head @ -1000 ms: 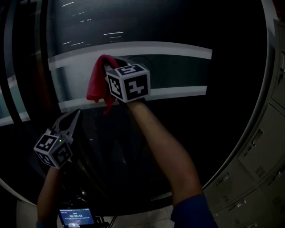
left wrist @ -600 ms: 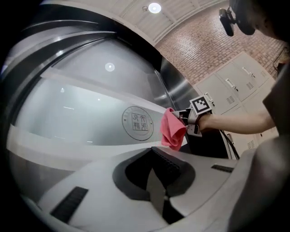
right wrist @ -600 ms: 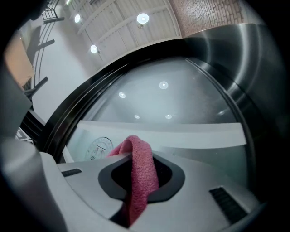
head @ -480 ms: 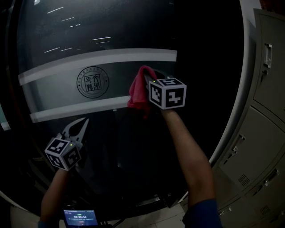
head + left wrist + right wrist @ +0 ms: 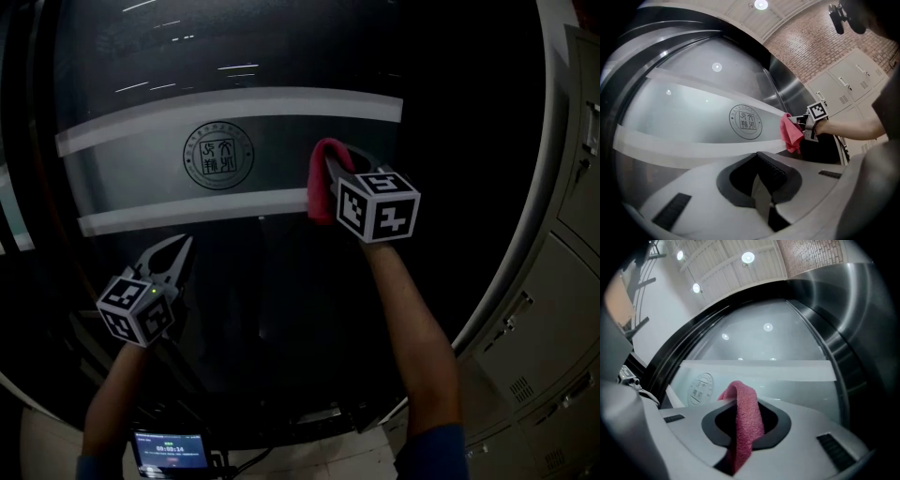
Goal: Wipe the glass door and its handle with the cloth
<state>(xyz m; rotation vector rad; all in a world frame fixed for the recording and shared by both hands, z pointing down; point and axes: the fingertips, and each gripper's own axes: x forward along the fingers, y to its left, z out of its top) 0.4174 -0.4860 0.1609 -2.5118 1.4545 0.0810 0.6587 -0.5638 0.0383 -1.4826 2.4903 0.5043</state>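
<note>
Up on the glass door (image 5: 281,319): the cloth (image 5: 321,183) sits at the right end of the frosted band (image 5: 141,178), just right of the round emblem (image 5: 217,156), and seems to touch the pane.
Cloth: pink and bunched. One fold pokes out ahead of the jaws, so fabric rather than metal meets the glass, and the loose tail hangs below.
Right tool (image 5: 339,161): pinching the cloth between its jaws, with the arm stretched out to the far pane. The cloth runs deep into the jaws, which I judge is enough hold to drag it sideways without losing it.
Left tool (image 5: 181,246): pressed together on nothing. It is held low and to the left, nearer the person, and looks parked clear of the wiping path.
Handle: I cannot pick it out in any view.
Lockers (image 5: 562,309): grey, right of the door frame, well apart from the work.
Step in hand: wiping along the band, by my reading. I cannot tell how much of the pane is done.
Next move: probably a steady sideways sweep with even pressure.
Risk: the hard jaw tips could scrape the glass if the fold slips back.
</note>
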